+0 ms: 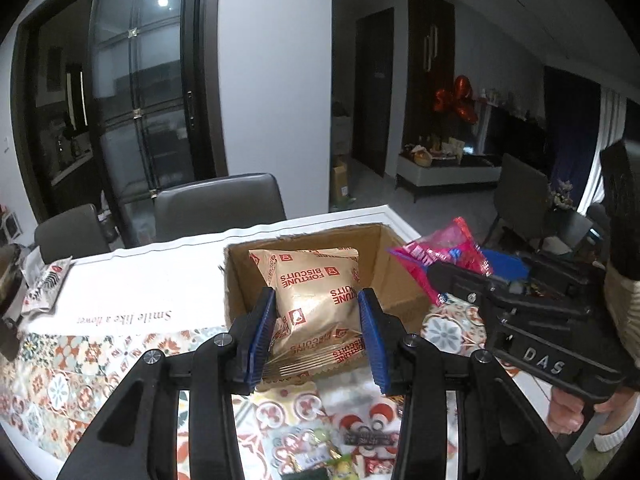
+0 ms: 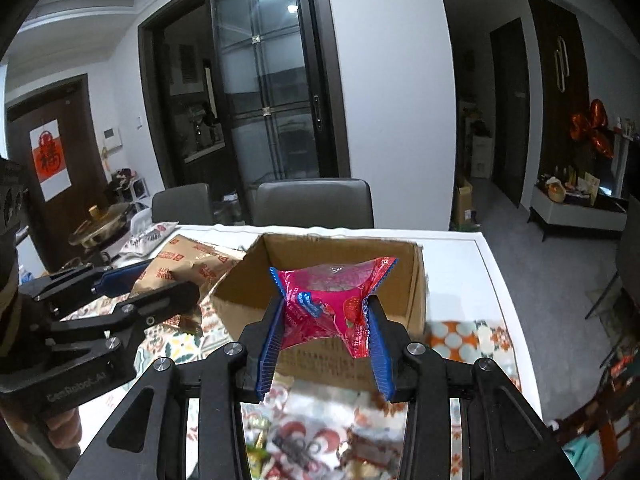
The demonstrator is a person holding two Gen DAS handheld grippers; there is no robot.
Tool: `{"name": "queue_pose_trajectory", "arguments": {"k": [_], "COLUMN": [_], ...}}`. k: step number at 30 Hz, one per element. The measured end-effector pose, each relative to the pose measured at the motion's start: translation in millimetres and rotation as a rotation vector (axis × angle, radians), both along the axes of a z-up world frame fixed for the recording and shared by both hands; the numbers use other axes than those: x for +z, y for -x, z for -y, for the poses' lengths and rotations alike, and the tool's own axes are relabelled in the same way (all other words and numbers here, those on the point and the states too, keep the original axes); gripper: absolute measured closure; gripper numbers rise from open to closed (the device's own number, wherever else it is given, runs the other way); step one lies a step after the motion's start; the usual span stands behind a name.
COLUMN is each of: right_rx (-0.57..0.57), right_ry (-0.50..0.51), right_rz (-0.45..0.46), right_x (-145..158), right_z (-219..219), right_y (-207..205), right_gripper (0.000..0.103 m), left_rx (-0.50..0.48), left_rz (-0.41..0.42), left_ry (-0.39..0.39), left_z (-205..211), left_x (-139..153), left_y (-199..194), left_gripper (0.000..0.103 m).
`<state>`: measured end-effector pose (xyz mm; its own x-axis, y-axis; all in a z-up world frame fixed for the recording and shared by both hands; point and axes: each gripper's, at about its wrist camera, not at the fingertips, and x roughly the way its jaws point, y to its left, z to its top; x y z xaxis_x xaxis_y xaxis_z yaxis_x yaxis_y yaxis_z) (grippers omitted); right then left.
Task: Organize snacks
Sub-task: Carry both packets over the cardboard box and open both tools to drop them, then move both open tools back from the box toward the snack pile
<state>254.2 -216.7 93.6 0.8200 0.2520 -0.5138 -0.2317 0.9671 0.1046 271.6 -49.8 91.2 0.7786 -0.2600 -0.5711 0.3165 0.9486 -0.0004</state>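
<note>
My left gripper (image 1: 317, 316) is shut on a gold Fortune Biscuits pack (image 1: 316, 304) and holds it over the near side of an open cardboard box (image 1: 400, 280). My right gripper (image 2: 325, 320) is shut on a pink strawberry snack bag (image 2: 332, 300) and holds it above the near wall of the same box (image 2: 340, 248). The box looks empty inside. In the left wrist view the right gripper (image 1: 452, 280) with the pink bag (image 1: 444, 252) is to the right of the box. In the right wrist view the left gripper (image 2: 132, 292) and gold pack (image 2: 188, 264) are to the left.
Several small wrapped snacks (image 1: 320, 452) lie on the patterned tablecloth (image 1: 80, 368) near me, also in the right wrist view (image 2: 296, 448). A packet (image 1: 44, 284) lies at the table's far left. Two grey chairs (image 1: 220, 204) stand behind the table. The table edge (image 2: 496, 280) runs on the right.
</note>
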Motion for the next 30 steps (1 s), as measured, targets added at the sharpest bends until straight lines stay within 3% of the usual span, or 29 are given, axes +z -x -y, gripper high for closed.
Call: {"name": "queue_pose_trajectory", "arguments": {"k": [9, 15, 21, 22, 24, 27, 30], "right_rx": [0.007, 0.013, 0.013, 0.012, -0.004, -0.013, -0.018], "right_ry": [-0.015, 0.013, 0.047, 0.048, 0.065, 0.085, 0.091], "right_rz": [-0.095, -0.182, -0.242, -0.245, -0.252, -0.238, -0.231], "right_x": [6.2, -10.9, -27.3, -29.6, -32.6, -34.2, -34.5], "right_z": [-0.1, -3.6, -5.5, -5.1, -5.0, -3.7, -2.1], "right_y": [-59.2, -86.7, -106.1, -107.7, -108.0, -105.3, -97.5], "right_gripper": [0.062, 0.062, 0.060, 0.058, 0.044, 0.039, 0.033], "left_rx": [0.006, 0.009, 0.040, 0.042, 0.049, 0.067, 0.083], "left_rz": [-0.096, -0.203, -0.235, -0.236, -0.228, -0.209, -0.193], "left_ry": [-0.023, 0.001, 0.005, -0.002, -0.019, -0.032, -0.015], "left_z": [10.8, 11.2, 5.1, 5.8, 5.4, 1.9, -5.0], "left_x": [-8.4, -20.8, -32.6, -33.7, -35.4, -35.3, -34.3], "left_y": [-60.1, -97.9, -113.9, -113.9, -110.1, -102.4, -87.0], "left_gripper": [0.062, 0.062, 0.055, 0.052, 0.044, 0.034, 0.034]}}
